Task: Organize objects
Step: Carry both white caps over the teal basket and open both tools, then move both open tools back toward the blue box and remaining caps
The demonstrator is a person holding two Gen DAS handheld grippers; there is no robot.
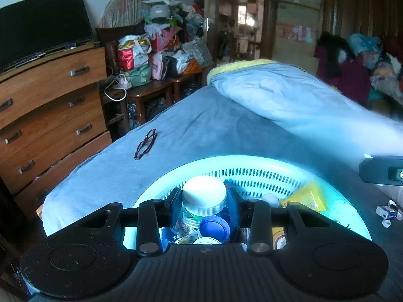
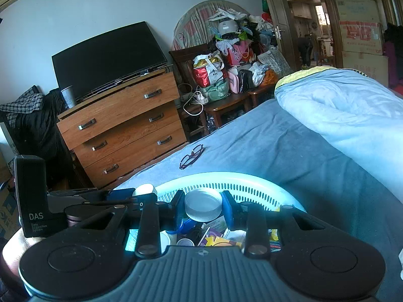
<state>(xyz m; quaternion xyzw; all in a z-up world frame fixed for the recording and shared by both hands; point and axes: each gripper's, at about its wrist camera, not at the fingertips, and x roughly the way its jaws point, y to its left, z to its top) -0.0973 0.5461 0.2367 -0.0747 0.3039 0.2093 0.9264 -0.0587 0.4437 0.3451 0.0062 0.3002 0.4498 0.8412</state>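
Note:
A round white perforated basket [image 1: 252,162] [image 2: 226,177] sits on the blue bed, filled with small items: a blue lid [image 1: 214,227], a yellow packet [image 1: 306,198], and cards and wrappers [image 2: 216,229]. Over the basket, my left gripper [image 1: 204,196] is shut on a white-capped bottle [image 1: 205,210], held upright. My right gripper [image 2: 202,202] is shut on a jar with a pale grey screw cap [image 2: 203,212], also above the basket. The left gripper's body [image 2: 30,196] shows at the left of the right wrist view. Red-framed glasses [image 1: 146,144] [image 2: 192,156] lie folded on the bed beyond the basket.
A rolled light-blue duvet [image 1: 289,95] [image 2: 352,105] lies across the bed's right side. A wooden dresser [image 1: 50,105] [image 2: 126,130] with a TV [image 2: 105,58] stands left of the bed. Bags and clothes are piled on a chair [image 1: 161,50]. A small white object [image 1: 388,212] lies right of the basket.

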